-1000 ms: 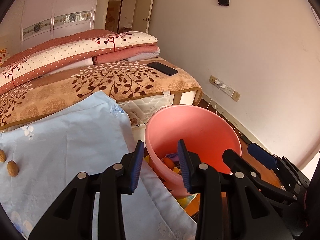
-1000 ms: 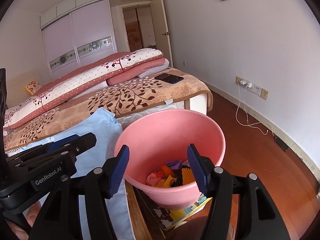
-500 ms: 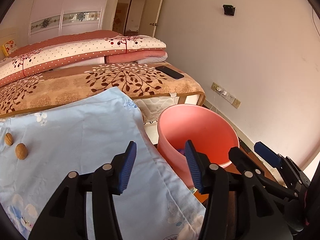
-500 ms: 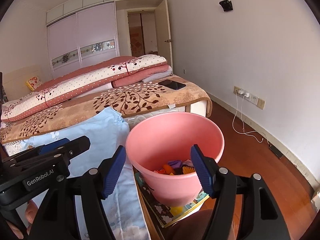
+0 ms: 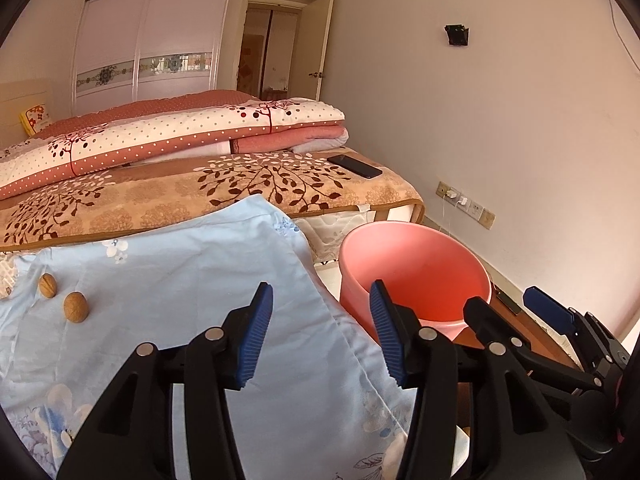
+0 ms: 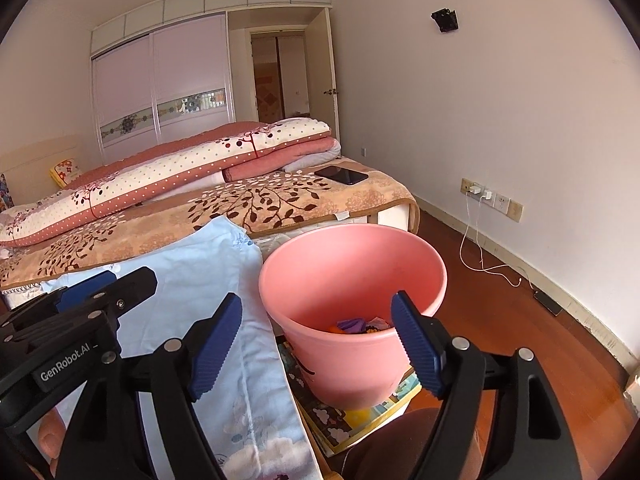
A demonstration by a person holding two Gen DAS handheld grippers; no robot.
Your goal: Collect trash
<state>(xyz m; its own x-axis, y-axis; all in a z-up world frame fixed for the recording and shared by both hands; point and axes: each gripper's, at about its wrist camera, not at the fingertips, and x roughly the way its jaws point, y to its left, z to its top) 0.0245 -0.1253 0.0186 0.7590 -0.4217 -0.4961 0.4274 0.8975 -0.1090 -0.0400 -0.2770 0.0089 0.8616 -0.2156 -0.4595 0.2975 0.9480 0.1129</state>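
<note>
Over the blue sheet (image 5: 168, 280), both my tongs (image 5: 320, 334) (image 6: 316, 346) had just been opening, empty; walnuts (image 5: 76, 307) looked next for the pink bucket (image 6: 352, 264).

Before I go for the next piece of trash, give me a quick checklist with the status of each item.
1. Left claw free of any item: ok, the jaws have just been opening and nothing is between them.
2. Right claw free: ok, the jaws have just been opening and hold nothing.
3. Trash left to collect: ok, two walnuts lie apart on the blue cloth.
4. Pink bucket upright with room: ok, only a little trash at the bottom.
5. Path to the walnuts: ok, bare cloth lies between them and the left claw.
6. Other trash beyond the cloth: cannot tell.
</note>
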